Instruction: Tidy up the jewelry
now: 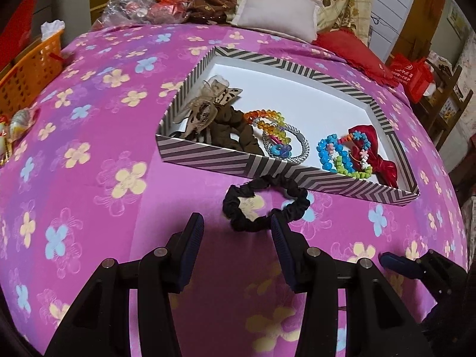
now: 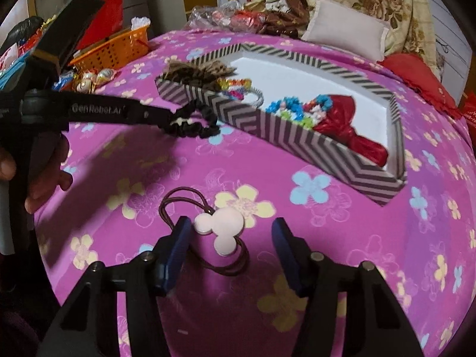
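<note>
Nearest to the right gripper, on the pink flowered bedspread, lies a brown elastic hair tie with a white three-disc charm; the jaws stand wide apart on either side of the charm, holding nothing, and the left finger seems to touch the elastic loop. A little farther, the left gripper also has its jaws spread wide, and a black scrunchie lies just in front, with its near part beside the right finger; I cannot tell if the finger already presses it. The scrunchie rests on the bedspread, touching the near wall of the striped box. Inside the box, along its near side, are a brown scrunchie, beaded bracelets and a red bow; the far part of the box floor is bare. I judge that the step now is picking up the two loose hair pieces. The next move asks each gripper to close on its item, lift it over the near wall, and release it on the free floor.
</note>
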### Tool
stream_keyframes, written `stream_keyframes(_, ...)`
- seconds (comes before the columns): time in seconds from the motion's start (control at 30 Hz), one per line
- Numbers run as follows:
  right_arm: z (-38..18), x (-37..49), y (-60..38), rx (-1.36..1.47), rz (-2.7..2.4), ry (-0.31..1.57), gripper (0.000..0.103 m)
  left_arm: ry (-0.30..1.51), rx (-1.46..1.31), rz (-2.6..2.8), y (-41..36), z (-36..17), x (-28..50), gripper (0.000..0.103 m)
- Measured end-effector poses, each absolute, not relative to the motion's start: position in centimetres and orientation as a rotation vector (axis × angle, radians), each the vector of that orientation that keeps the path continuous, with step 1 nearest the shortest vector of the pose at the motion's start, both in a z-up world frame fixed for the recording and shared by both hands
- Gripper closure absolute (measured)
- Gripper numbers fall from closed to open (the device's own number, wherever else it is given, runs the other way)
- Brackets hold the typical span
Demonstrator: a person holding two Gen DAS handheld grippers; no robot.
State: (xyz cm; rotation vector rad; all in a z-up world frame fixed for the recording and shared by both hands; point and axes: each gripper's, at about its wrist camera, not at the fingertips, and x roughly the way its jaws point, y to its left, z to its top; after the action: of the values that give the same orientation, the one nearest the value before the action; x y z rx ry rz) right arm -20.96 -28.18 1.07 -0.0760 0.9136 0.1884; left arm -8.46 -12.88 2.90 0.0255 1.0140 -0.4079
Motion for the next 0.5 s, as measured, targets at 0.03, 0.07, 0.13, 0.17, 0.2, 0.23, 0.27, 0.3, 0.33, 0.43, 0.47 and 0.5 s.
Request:
stream_keyframes(0.03, 1.0, -20.9, -28.1, -0.086, 0.189, 0.912, 0.044, 1.013, 0.03, -0.404, -13.0, 2.8, -8.3, 0.065)
stream_keyframes(0.07, 0.9, -20.8, -28.0, -0.093, 0.189, 0.907, 0.044, 1.012, 0.034, -0.402, -13.1, 2.8, -8.1, 0.065)
stream_keyframes(0.13, 0.9, -20.7, -27.8, -0.106, 0.189, 0.903, 0.044, 1.017, 0.046, -0.402, -13.4, 2.5, -7.8, 0.065)
stream_keyframes(0.17, 0.8, -20.7, -27.8, -0.113, 0.189, 0.899, 0.044, 1.022, 0.053, -0.401, -13.6, 2.3, -7.5, 0.065)
stream_keyframes(0.2, 0.8, -20.7, -27.7, -0.122, 0.189, 0.894, 0.044, 1.028, 0.06, -0.4, -13.8, 2.0, -7.3, 0.065)
stream_keyframes(0.23, 0.8, -20.8, -27.7, -0.13, 0.189, 0.89, 0.044, 1.031, 0.064, -0.399, -13.9, 1.8, -7.1, 0.065)
stream_keyframes(0.27, 0.8, -20.8, -27.6, -0.136, 0.186, 0.887, 0.048, 1.033, 0.067, -0.399, -14.0, 1.6, -7.0, 0.065)
stream_keyframes(0.3, 0.8, -20.8, -27.6, -0.135, 0.185, 0.885, 0.058, 1.015, 0.077, -0.396, -14.2, 1.6, -7.0, 0.065)
stream_keyframes(0.33, 0.9, -20.8, -27.7, -0.131, 0.183, 0.881, 0.064, 1.013, 0.087, -0.397, -14.4, 1.5, -6.9, 0.065)
stream_keyframes(0.43, 0.9, -20.9, -28.1, -0.113, 0.187, 0.881, 0.066, 0.989, 0.112, -0.408, -14.9, 1.4, -6.9, 0.081)
stream_keyframes(0.47, 0.9, -20.8, -28.1, -0.113, 0.187, 0.881, 0.066, 0.983, 0.119, -0.41, -15.0, 1.4, -7.0, 0.098)
stream_keyframes(0.5, 0.9, -20.8, -28.2, -0.105, 0.188, 0.88, 0.066, 0.986, 0.125, -0.412, -15.0, 1.4, -7.0, 0.102)
